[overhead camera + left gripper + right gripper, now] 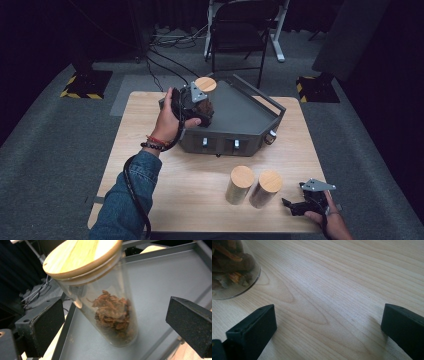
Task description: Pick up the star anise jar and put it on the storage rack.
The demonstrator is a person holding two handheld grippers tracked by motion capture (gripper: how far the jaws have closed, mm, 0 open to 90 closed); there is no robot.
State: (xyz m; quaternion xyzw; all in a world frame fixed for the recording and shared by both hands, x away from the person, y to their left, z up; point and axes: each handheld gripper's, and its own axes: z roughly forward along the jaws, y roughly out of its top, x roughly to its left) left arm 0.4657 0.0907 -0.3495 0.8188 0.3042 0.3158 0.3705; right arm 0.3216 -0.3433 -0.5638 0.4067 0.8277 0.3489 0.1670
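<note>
A lidded glass jar (110,307) is framed, untouched, between the wide-spread jaws of the left gripper (115,325) on the grey tray (165,282); no writing can be read.

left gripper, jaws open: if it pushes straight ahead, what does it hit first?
Most likely the glass jar with the wooden lid, standing on the grey tray. It sits between the open jaws of the left gripper, apart from both.

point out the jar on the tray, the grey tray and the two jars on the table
jar on the tray (112,315), left gripper view, on its glass side.
grey tray (240,107), high view, on its bare floor.
two jars on the table (242,176), high view, on the left one's wooden lid.
</note>
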